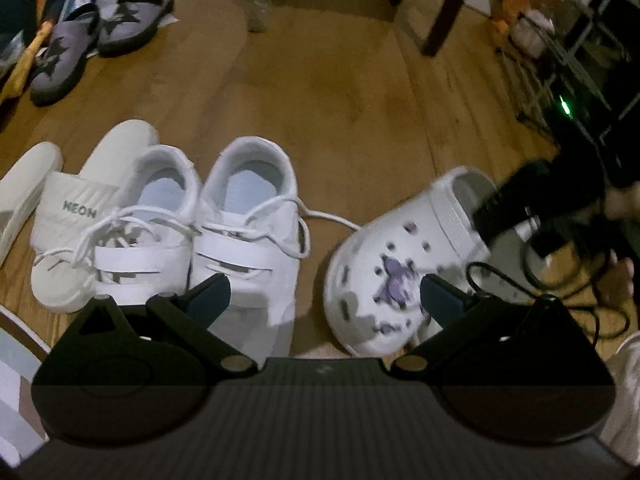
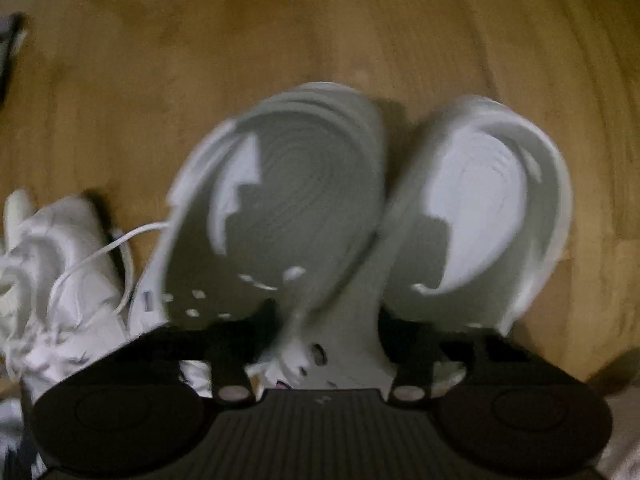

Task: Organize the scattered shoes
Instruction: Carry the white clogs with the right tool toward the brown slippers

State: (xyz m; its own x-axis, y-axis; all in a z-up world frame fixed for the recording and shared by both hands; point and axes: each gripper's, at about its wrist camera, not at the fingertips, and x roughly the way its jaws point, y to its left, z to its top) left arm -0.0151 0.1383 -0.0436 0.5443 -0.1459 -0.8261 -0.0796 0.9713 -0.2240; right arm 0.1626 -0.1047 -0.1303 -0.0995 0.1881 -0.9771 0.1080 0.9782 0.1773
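Over a pair of white lace-up sneakers [image 1: 224, 232] and a white clog with purple charms [image 1: 392, 264] my left gripper [image 1: 326, 298] hangs open, holding nothing. My right gripper [image 1: 516, 208] shows as a dark blur at that clog's heel. In the right wrist view I look straight down into two white clogs, one on the left [image 2: 296, 200] and one on the right [image 2: 480, 208], standing side by side. My right gripper [image 2: 330, 332] straddles their touching inner walls, and white clog material fills the gap between its fingers. This view is blurred.
Cream slides marked NEON [image 1: 76, 208] lie left of the sneakers. Grey clogs with black stars [image 1: 68, 56] sit at the far left among clutter. Dark chair legs [image 1: 444, 12] stand at the back, a wire rack [image 1: 560, 40] and black cables [image 1: 560, 280] at the right. The floor [image 1: 340, 100] is wood.
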